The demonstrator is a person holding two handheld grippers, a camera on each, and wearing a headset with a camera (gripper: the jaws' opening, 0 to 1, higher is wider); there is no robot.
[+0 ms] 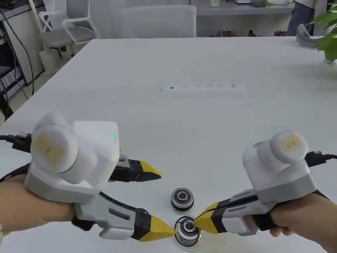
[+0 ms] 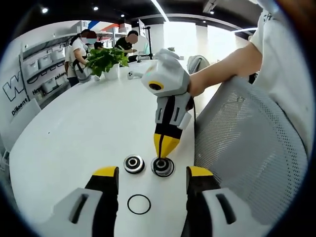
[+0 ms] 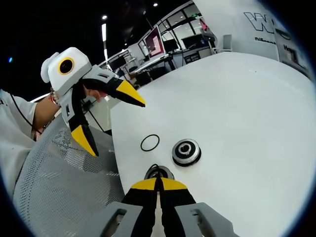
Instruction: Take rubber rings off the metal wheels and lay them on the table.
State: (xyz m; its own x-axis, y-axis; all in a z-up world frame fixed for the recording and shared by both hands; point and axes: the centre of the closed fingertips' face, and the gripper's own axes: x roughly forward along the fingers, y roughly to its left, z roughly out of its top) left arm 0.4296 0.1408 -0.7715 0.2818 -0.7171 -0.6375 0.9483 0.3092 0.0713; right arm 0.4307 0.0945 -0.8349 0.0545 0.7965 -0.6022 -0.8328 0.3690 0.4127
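While the left gripper [image 1: 163, 200] sits level to the left of the near wheel [image 1: 187, 231], jaws spread wide, a loose ring [image 2: 139, 204] lies between them. Just beyond that wheel stands a second wheel [image 1: 182, 198]. From its right the right gripper [image 1: 202, 221] angles in low, jaws pinched on its rubber ring [image 3: 154, 168].

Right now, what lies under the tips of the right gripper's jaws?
A metal wheel on the table. The shut jaws of the right gripper cover its near part, so any pinch is hidden.
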